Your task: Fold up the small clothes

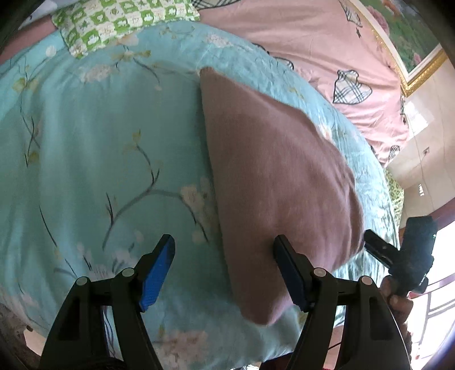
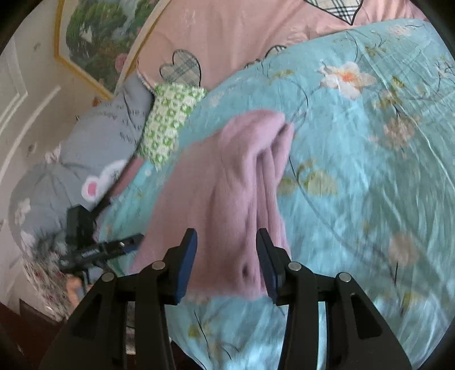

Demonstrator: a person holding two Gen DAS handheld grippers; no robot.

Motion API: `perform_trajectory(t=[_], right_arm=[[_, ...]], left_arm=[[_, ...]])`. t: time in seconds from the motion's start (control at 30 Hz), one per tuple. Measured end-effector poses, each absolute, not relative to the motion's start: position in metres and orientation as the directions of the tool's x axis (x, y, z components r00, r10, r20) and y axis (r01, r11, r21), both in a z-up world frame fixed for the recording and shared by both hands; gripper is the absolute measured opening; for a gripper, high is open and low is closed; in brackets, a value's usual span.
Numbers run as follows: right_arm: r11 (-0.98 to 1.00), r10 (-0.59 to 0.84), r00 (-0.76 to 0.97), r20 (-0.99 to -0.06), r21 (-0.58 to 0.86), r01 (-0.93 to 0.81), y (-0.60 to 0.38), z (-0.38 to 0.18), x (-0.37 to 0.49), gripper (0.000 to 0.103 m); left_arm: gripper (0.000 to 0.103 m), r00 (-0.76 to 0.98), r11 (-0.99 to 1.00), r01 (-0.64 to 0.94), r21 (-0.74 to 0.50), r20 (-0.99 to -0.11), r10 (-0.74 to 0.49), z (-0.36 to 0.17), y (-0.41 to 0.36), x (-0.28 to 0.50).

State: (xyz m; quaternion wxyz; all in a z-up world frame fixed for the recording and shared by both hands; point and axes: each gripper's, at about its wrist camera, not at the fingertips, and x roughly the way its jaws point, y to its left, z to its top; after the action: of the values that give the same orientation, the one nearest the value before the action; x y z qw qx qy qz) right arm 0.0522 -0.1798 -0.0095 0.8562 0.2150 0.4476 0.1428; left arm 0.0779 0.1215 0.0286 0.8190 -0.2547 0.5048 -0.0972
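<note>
A small mauve-pink knit garment [image 1: 273,176] lies folded flat on a light blue floral quilt [image 1: 99,159]. My left gripper [image 1: 224,244] is open over the garment's near left edge, its right finger above the cloth, nothing held. In the right wrist view the same garment [image 2: 227,185] shows folds along its right side. My right gripper [image 2: 226,242] is open just above the garment's near edge, empty. The right gripper also shows in the left wrist view [image 1: 398,253] past the garment's right corner, and the left gripper in the right wrist view [image 2: 113,247].
A green-and-white checked cloth [image 1: 113,22] lies at the quilt's far edge. A pink bedsheet with plaid hearts [image 1: 327,48] spreads beyond the quilt. A grey pillow with a rabbit print [image 2: 85,159] and a framed painting [image 2: 99,37] are by the wall.
</note>
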Motion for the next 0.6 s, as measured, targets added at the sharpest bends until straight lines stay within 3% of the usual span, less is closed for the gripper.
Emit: perform_trajectory(t=[0.03,0.13,0.37,0.5,0.6], right_arm=[[0.872,0.432,0.542,-0.721,0.486,-0.05,-0.178,-0.016,0.051,0.044],[0.897,0.394,0.491,-0.777,0.441,-0.022,-0.17,-0.03,0.054,0.009],[0.933,0.321,0.576,-0.752,0.354,-0.058,-0.188,0.016,0.044,0.006],[0.965,0.233,0.506,-0.83,0.261,-0.016,-0.191,-0.022,0.053,0.006],[0.964,0.223,0.506,-0.833,0.266,0.013,-0.192,-0.043,0.055,0.006]], left_arm=[[0.072,0.462,0.855,-0.102,-0.509,-0.785,-0.413,0.025,0.12,0.077],[0.072,0.441,0.868,-0.11,-0.485,-0.806,-0.394,0.018,0.114,0.077],[0.072,0.405,0.893,-0.053,-0.446,-0.827,-0.389,0.019,0.091,0.076],[0.074,0.391,0.906,-0.057,-0.418,-0.845,-0.365,0.005,0.081,0.074],[0.074,0.407,0.911,-0.046,-0.409,-0.841,-0.357,0.002,0.08,0.072]])
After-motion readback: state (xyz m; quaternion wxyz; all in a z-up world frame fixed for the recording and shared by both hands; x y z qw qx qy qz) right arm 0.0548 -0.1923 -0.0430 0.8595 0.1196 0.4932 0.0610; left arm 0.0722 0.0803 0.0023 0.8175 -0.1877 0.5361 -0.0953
